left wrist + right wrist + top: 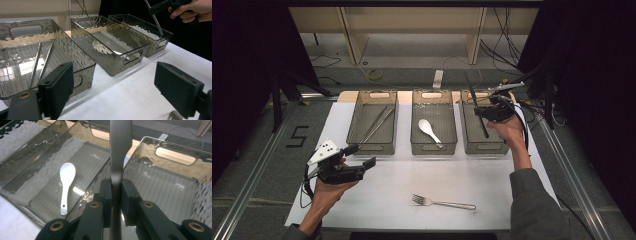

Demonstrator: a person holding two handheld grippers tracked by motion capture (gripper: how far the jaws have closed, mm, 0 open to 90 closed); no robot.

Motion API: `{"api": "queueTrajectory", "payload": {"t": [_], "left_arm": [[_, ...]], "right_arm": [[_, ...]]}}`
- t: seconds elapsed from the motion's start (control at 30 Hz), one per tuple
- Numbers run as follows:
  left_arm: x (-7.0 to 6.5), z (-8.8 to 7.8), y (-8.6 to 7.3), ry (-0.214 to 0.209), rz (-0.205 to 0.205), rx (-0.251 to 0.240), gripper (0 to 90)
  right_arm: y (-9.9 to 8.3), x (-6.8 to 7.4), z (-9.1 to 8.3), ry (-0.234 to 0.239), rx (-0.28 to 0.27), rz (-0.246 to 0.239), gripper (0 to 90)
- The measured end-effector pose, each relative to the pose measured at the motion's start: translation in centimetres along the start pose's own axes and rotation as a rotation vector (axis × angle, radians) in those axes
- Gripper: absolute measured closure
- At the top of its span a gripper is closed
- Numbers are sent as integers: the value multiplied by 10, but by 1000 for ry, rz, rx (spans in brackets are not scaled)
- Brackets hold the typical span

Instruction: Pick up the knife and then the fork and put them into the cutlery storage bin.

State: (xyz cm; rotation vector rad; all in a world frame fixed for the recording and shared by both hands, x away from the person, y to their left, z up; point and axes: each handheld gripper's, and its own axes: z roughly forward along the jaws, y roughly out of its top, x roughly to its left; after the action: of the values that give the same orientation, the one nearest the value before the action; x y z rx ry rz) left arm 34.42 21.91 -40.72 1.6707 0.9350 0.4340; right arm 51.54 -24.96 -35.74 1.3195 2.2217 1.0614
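My right gripper (482,113) (116,191) is shut on a long dark metal knife (482,127) (120,145), held steeply over the right-hand clear bin (484,148) (175,157). The knife's lower end (158,25) dips toward that bin's inside. The middle bin (433,146) (117,53) holds a white spoon (428,129) (66,182). Two metal chopsticks (377,125) (37,62) lie in the left bin (373,148). A metal fork (443,202) lies on the white table near the front. My left gripper (362,155) (117,92) hovers open at the front left with nothing between its fingers.
The three bins stand side by side along the far half of the white tabletop (412,175). Metal rails (257,170) run along both table sides. Cables (507,45) and wooden shelving (412,25) lie beyond the far edge.
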Motion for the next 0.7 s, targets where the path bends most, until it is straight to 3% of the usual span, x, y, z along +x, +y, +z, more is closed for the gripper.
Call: {"api": "queueTrajectory", "payload": {"t": [0.7], "left_arm": [[0,0,0,0,-3,-3,157]], "right_arm": [[-13,-4,24,-42,42,31,809]]}}
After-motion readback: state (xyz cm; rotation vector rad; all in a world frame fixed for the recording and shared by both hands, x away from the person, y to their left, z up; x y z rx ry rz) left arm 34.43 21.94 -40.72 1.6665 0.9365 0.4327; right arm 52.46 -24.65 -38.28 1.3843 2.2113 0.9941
